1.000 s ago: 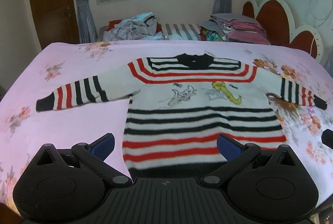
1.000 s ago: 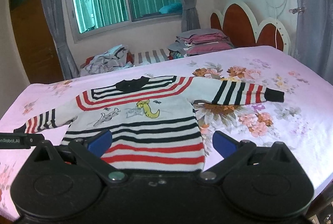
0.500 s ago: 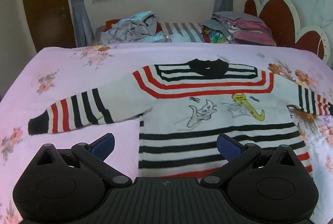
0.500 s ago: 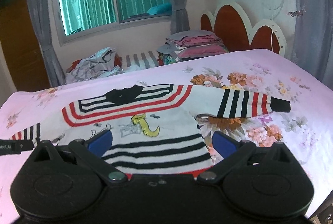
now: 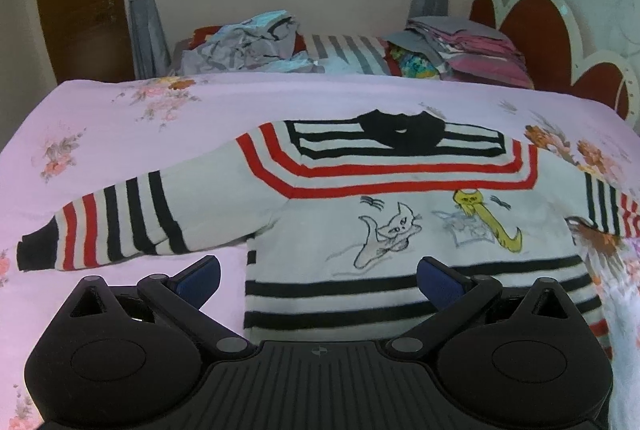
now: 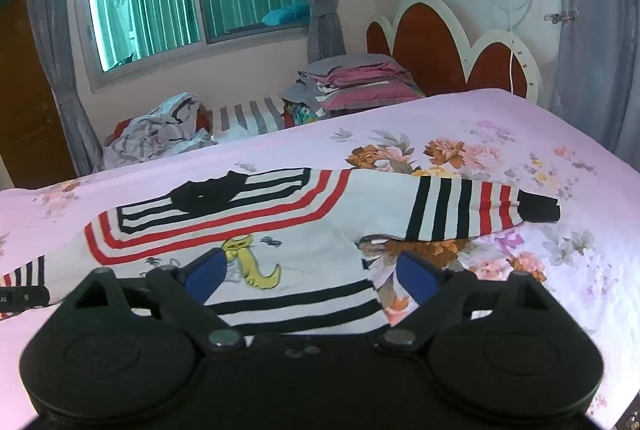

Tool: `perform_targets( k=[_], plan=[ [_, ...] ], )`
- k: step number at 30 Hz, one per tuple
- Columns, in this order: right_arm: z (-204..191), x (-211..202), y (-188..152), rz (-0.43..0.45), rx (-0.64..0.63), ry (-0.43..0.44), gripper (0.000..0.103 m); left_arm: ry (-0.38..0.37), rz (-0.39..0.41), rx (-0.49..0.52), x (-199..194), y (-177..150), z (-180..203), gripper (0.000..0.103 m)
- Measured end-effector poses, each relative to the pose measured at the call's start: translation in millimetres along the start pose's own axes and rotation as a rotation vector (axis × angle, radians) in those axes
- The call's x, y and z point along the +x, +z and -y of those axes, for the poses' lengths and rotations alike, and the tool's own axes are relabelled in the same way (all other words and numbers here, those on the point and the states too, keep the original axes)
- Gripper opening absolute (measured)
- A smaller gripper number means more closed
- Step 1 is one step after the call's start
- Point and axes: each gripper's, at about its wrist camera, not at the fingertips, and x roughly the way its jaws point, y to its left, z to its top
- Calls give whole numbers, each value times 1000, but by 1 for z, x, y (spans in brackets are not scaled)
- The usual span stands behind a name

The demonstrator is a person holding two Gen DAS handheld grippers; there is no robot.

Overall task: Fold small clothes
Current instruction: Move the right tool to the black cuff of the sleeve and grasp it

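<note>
**Both grippers close in on the striped sweater**

Here we go: both views sit much nearer the sweater (image 5: 360, 198) than a second ago. Back then the whole garment showed, red hem stripes and all; now the lower stripes have slid under the gripper bodies, and the cat drawings (image 5: 388, 234) fill the middle of the left wrist view. The sweater itself hasn't shifted; it lies flat, face up on the pink floral bedsheet (image 5: 120, 118), both sleeves spread out to the sides.

No baskets or bins here. At the far end of the bed there's a rumpled heap of clothes (image 5: 252, 42) and a neat folded stack (image 5: 472, 50) by the headboard (image 6: 448, 42).

Now the jaws. The left gripper (image 5: 318, 276) stands wide apart, nothing pinched, hovering over the spot where the left sleeve (image 5: 120, 222) meets the body. The right gripper (image 6: 310, 276) has just been narrowing a touch, yet it is well apart too, its blue pads straddling the sweater's side edge below the right sleeve (image 6: 460, 214). I can't tell whether the pads brush the knit; nothing is clamped.
</note>
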Motion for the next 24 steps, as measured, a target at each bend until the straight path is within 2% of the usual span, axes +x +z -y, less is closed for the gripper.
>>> perform_targets(
  k=[2, 5, 10, 12, 19, 24],
  plan=[
    [11, 11, 4, -5, 0, 6, 90, 5, 7, -19, 5, 1, 4, 103],
    [32, 32, 11, -34, 7, 17, 80, 13, 13, -57, 16, 4, 15, 103],
    [78, 62, 19, -65, 39, -4, 78, 42, 7, -75, 38, 10, 44, 103],
    [99, 77, 20, -85, 57, -18, 72, 42, -2, -78, 47, 12, 55, 103],
    [169, 123, 24, -145, 136, -85, 72, 27, -34, -73, 77, 20, 93, 103],
    [204, 152, 25, -180, 164, -125, 71, 34, -55, -61, 97, 25, 113, 103]
  ],
)
